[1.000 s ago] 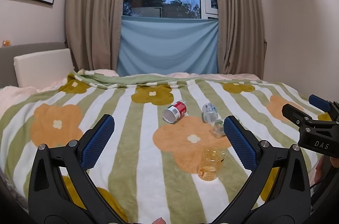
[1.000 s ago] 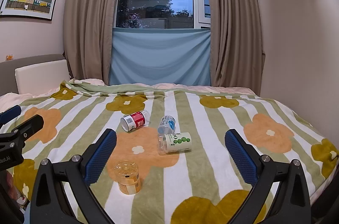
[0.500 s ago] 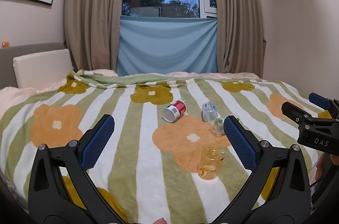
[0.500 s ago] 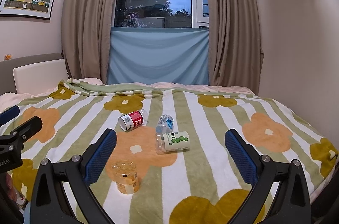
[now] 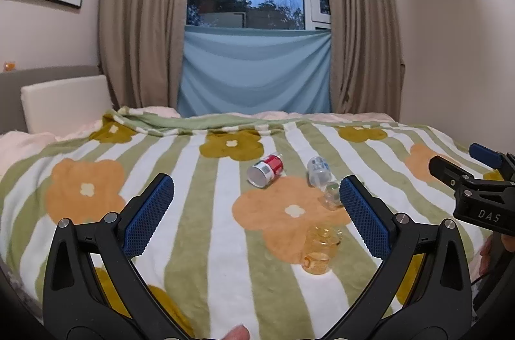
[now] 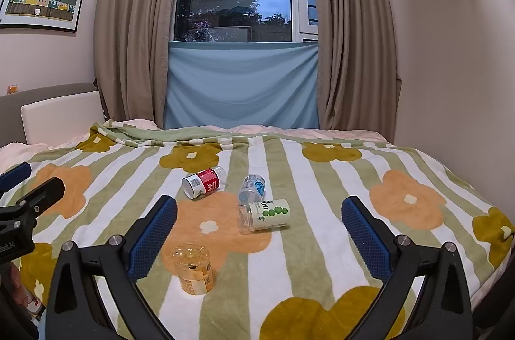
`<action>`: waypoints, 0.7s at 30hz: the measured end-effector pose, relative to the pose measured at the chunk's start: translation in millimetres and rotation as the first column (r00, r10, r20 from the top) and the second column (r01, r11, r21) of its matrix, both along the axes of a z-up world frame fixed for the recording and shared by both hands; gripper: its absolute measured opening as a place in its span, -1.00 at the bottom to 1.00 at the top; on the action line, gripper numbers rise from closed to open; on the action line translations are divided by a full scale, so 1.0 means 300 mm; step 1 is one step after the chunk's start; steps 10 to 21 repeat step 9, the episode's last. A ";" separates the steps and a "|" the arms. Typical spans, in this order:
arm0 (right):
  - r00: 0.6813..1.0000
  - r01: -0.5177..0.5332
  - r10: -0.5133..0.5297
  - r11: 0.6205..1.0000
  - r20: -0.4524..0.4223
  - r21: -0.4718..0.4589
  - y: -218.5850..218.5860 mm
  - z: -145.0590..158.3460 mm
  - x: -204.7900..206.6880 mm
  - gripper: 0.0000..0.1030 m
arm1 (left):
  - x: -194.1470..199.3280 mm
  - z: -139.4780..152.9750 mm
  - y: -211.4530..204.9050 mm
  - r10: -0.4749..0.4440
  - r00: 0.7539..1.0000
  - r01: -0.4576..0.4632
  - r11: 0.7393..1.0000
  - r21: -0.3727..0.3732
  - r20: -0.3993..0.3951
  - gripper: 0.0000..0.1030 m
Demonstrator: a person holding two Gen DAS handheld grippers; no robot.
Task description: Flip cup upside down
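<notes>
Ahead of both tools: bed under a striped floral blanket (image 6: 322, 243). Left tool (image 5: 257, 217) and right tool (image 6: 259, 237) spread wide, empty, above the blanket. Nearest the right tool's left finger: amber cup (image 6: 193, 271), standing mouth-down. Farther ahead, lying sideways: green-dotted bottle (image 6: 265, 216), blue-labelled bottle (image 6: 252, 187), red-labelled bottle (image 6: 201, 182).

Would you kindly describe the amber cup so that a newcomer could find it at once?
Start at the bed's flowered, striped blanket and find the cluster of four small containers near its middle. The amber cup is the nearest one, at the edge of an orange flower. Unlike the three labelled containers lying on their sides, it stands on end and is translucent yellow.
</notes>
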State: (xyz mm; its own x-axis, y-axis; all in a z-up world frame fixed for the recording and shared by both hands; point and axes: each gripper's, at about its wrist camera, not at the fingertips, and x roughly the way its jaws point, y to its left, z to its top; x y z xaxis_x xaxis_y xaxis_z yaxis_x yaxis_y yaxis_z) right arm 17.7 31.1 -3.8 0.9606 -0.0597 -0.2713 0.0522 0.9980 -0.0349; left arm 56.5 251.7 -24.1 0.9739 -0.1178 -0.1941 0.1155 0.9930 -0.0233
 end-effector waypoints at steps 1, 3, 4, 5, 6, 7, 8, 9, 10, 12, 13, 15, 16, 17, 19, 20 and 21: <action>1.000 0.001 -0.001 1.000 0.001 0.000 0.003 -0.002 0.000 0.98 | -0.005 0.001 0.001 0.012 1.000 -0.012 1.000 0.007 0.014 0.99; 1.000 0.001 -0.001 1.000 0.000 0.000 0.002 -0.002 0.000 0.98 | -0.015 0.003 0.001 0.016 0.999 -0.017 1.000 0.012 0.033 0.99; 1.000 0.001 -0.001 1.000 0.000 0.000 0.002 -0.002 0.000 0.98 | -0.018 0.005 0.004 0.016 0.999 -0.017 1.000 0.010 0.044 0.99; 1.000 0.001 -0.001 1.000 0.000 0.001 0.001 -0.002 0.000 0.98 | -0.022 0.007 0.005 0.014 0.998 -0.015 1.000 0.006 0.053 0.99; 1.000 0.000 0.000 1.000 0.000 0.001 0.001 -0.002 -0.001 0.98 | -0.026 0.009 0.008 0.009 0.998 -0.009 1.000 0.001 0.063 0.99; 1.000 0.000 0.000 1.000 -0.001 0.001 0.001 -0.002 0.000 0.98 | -0.028 0.009 0.013 0.007 0.998 -0.007 1.000 -0.003 0.069 0.99; 1.000 0.000 0.000 1.000 -0.002 0.001 0.000 -0.002 -0.003 0.98 | -0.029 0.010 0.014 0.009 0.997 -0.009 1.000 -0.004 0.072 0.99; 1.000 0.001 -0.001 1.000 -0.001 0.000 0.001 -0.002 -0.002 0.98 | -0.030 0.009 0.015 0.014 0.997 -0.014 1.000 -0.002 0.074 0.99; 1.000 0.001 -0.001 1.000 -0.001 0.000 0.001 -0.002 -0.002 0.98 | -0.030 0.009 0.015 0.014 0.997 -0.014 1.000 -0.002 0.074 0.99; 1.000 0.001 -0.001 1.000 -0.001 0.000 0.001 -0.002 -0.002 0.98 | -0.030 0.009 0.015 0.014 0.997 -0.014 1.000 -0.002 0.074 0.99; 1.000 0.001 -0.001 1.000 -0.001 0.000 0.001 -0.002 -0.002 0.98 | -0.030 0.009 0.015 0.014 0.997 -0.014 1.000 -0.002 0.074 0.99; 1.000 0.001 -0.001 1.000 -0.001 0.000 0.001 -0.002 -0.002 0.98 | -0.030 0.009 0.015 0.014 0.997 -0.014 1.000 -0.002 0.074 0.99; 1.000 0.001 -0.001 1.000 -0.001 0.000 0.001 -0.002 -0.002 0.98 | -0.030 0.009 0.015 0.014 0.997 -0.014 1.000 -0.002 0.074 0.99; 1.000 0.001 -0.001 1.000 -0.001 0.000 0.001 -0.002 -0.002 0.98 | -0.030 0.009 0.015 0.014 0.997 -0.014 1.000 -0.002 0.074 0.99; 1.000 0.001 -0.001 1.000 -0.001 0.000 0.001 -0.002 -0.002 0.98 | -0.030 0.009 0.015 0.014 0.997 -0.014 1.000 -0.002 0.074 0.99; 1.000 0.001 -0.001 1.000 -0.001 0.000 0.001 -0.002 -0.002 0.98 | -0.030 0.009 0.015 0.014 0.997 -0.014 1.000 -0.002 0.074 0.99; 1.000 0.001 -0.001 1.000 -0.001 0.000 0.001 -0.002 -0.002 0.98 | -0.030 0.009 0.015 0.014 0.997 -0.014 1.000 -0.002 0.074 0.99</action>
